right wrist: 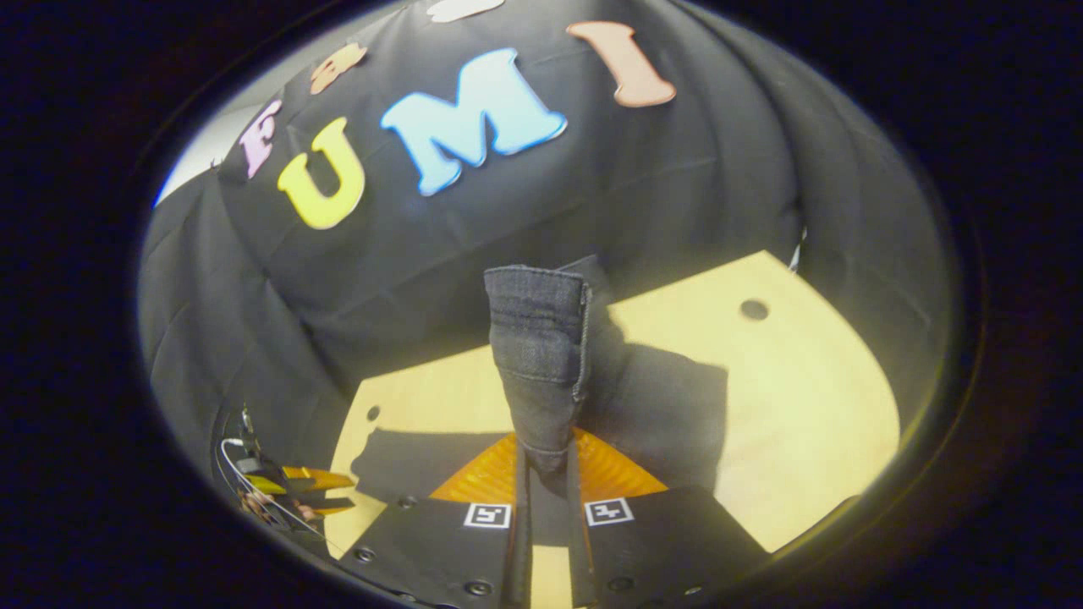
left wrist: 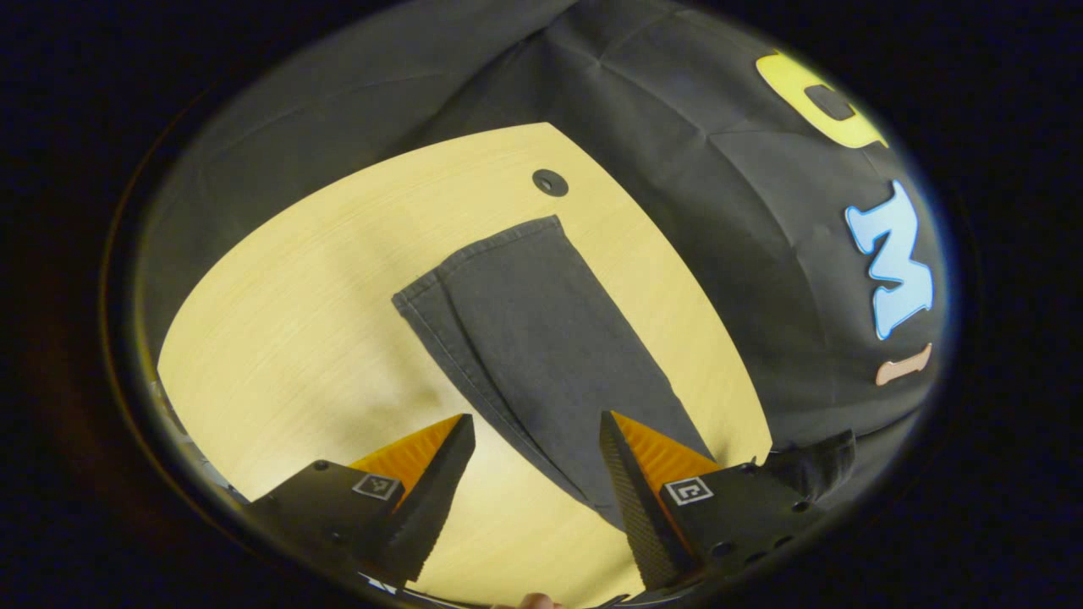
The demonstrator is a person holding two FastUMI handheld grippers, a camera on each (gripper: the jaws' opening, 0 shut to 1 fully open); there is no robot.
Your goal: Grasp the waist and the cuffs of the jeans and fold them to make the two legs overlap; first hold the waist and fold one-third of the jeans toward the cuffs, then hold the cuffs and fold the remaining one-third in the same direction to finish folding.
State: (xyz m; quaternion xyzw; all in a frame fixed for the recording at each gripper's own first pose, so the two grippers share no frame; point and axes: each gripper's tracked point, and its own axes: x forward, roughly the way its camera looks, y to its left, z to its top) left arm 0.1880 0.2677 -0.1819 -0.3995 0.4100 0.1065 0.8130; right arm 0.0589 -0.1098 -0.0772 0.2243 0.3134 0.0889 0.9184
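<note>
text: none legible | markers: small square black-and-white coded tags on the left gripper, one on each finger mount, and on the right gripper, one on each finger mount | tag content: patterns only, no letters or numbers | jeans: no readable label

- In the left gripper view the left tool hangs with its jaws apart above the worktop; bare wood lies open to the left of the jeans.
- A narrower bare strip runs along the jeans' other side, up to the booth wall.
- A small round hole sits just past the cuff.
- In the right gripper view the right tool pinches a raised fold of denim, blocking the way straight ahead.
- Open worktop lies to the right there; cables clutter the lower left edge.
</note>
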